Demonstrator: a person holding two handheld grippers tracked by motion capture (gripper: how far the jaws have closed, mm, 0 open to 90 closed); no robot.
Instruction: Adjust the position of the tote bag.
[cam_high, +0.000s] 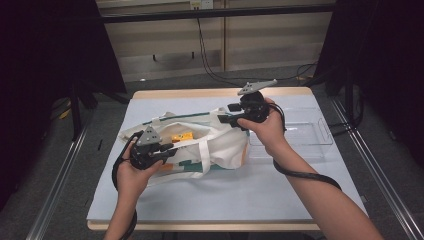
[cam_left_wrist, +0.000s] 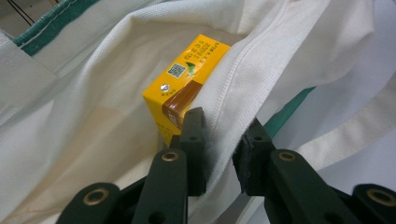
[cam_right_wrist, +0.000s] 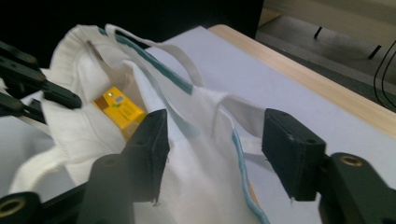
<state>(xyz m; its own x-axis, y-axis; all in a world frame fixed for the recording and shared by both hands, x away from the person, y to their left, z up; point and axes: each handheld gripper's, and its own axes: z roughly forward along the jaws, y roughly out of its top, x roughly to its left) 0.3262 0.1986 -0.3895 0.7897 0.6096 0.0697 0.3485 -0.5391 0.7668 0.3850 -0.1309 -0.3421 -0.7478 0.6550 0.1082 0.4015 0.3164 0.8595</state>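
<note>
A white cloth tote bag with green trim lies on its side in the middle of the table, its mouth facing left. Inside it rests a yellow carton, which shows just behind the bag's rim in the left gripper view and deep in the opening in the right gripper view. My left gripper is shut on the near hem of the bag's mouth and holds it up. My right gripper hovers over the bag's far upper side, its jaws wide open with only loose cloth below them.
A clear plastic tray stands on the table to the right of the bag, under my right forearm. The pale mat covers the tabletop, with a wooden edge at the far side. Dark curtains and cables lie beyond.
</note>
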